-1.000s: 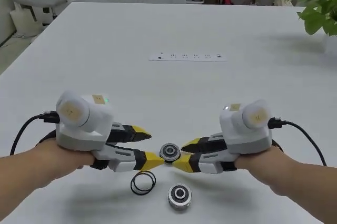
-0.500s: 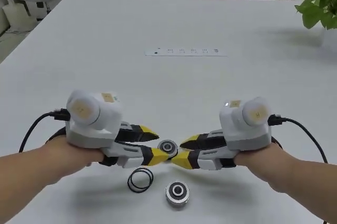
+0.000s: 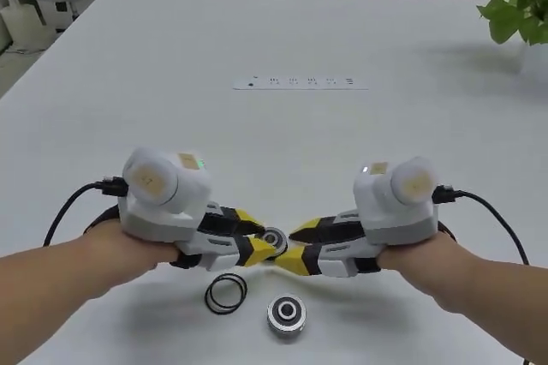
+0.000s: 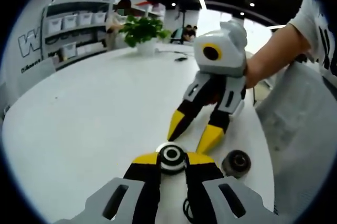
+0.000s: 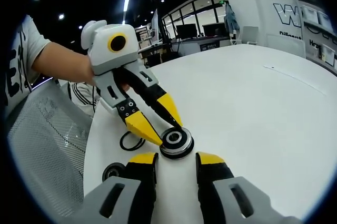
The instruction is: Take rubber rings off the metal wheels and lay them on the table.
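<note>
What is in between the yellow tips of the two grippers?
A small metal wheel. The left gripper pinches it, and the right gripper is open, with its tips close by. The head view shows it between them.

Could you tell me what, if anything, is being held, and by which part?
The left tool pinches a metal wheel across its outer rim; the right tool is open, holding nothing.

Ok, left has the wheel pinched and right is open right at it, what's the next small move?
Probably ease the right gripper forward and close its tips on the dark outer band of the wheel. The left gripper clamps the wheel, the right's jaws stand open just short of it, and two rubber rings lie on the table.
</note>
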The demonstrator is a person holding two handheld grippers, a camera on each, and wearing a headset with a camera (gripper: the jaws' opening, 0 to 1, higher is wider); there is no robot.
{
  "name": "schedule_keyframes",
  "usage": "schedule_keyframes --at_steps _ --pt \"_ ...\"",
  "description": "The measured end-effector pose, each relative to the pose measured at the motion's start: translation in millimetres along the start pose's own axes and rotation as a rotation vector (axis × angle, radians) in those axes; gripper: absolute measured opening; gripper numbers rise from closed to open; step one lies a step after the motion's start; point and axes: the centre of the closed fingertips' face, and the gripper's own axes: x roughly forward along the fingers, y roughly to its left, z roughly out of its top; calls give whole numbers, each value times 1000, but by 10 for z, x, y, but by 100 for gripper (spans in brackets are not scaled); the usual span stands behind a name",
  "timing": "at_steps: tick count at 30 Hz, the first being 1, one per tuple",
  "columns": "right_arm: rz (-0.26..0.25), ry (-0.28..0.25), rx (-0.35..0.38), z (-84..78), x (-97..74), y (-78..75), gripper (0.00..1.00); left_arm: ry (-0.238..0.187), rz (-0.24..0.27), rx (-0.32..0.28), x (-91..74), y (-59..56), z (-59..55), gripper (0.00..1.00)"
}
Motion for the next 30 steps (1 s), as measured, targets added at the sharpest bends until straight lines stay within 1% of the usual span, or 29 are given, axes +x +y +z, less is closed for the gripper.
schedule_keyframes --at_steps 1,2,11,19,23,24,25,26,27,28,30 --pt "0 1 -1 -2 -1 0 26 6 17 3 0 26 -10 16" --pt "0 1 0 -6 -3 1 26 5 16 2 3 25 -7 15" --pt "-4 -6 -1 14 2 -5 26 9 14 47 10 -21 -3 14" --pt "-4 -6 1 9 7 -10 26 18 15 64 15 -15 -2 14" --pt "-5 -5 0 3 -3 -10 26 28 10 93 17 -34 6 14" --pt "-6 -4 1 0 -6 -12 26 31 6 97 19 -44 3 15" --pt "-6 -5 3 -1 -8 -12 25 46 -7 102 19 -68 -22 16" --pt "-6 -5 3 -3 -9 -16 25 40 -11 108 25 -84 -7 18" --pt "-6 -5 2 -5 -9 -17 25 46 -15 110 29 -93 -15 20" --pt "-6 -5 3 -4 -10 -12 25 52 -11 134 33 -95 -18 20" --pt "-6 -5 3 -5 -8 -8 25 54 -9 129 40 -91 -11 20"
